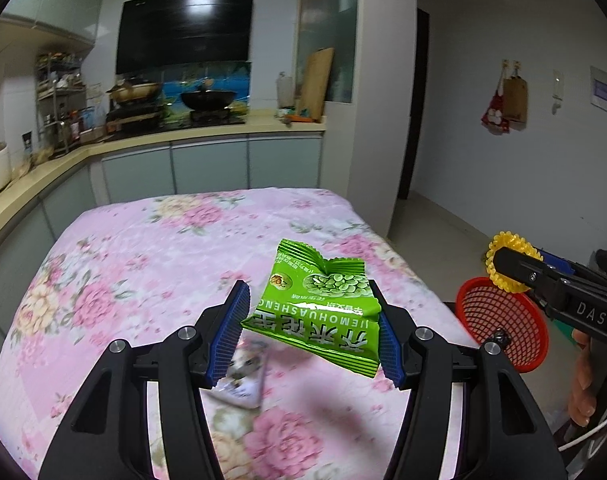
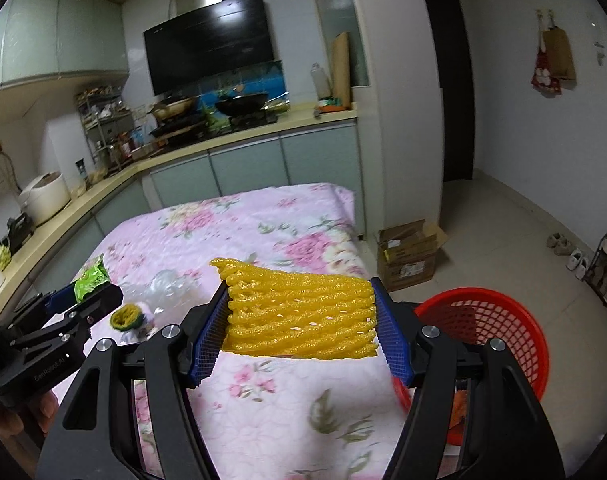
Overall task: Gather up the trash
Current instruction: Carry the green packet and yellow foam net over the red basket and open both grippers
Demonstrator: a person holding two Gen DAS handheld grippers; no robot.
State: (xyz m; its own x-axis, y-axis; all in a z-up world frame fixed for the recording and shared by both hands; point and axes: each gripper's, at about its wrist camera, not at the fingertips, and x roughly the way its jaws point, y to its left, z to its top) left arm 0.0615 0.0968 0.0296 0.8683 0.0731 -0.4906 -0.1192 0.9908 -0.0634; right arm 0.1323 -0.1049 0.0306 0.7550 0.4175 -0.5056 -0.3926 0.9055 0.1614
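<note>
Kitchen table with floral cloth lies below; your left gripper clamps the green snack bag, your right gripper the yellow foam net. Red basket waits at 3 o'clock; either light piece may slip and miss it.

Green snack packet, crinkled, top torn open, being held up above floral-covered desk between blue pads of left tongs. Yellow foam fruit net, ribbed and flattened, being held level between pads of right tongs. Red mesh basket being seen low beside desk's right edge. Clear crumpled plastic and small yellow-green scrap lying on desk.
</note>
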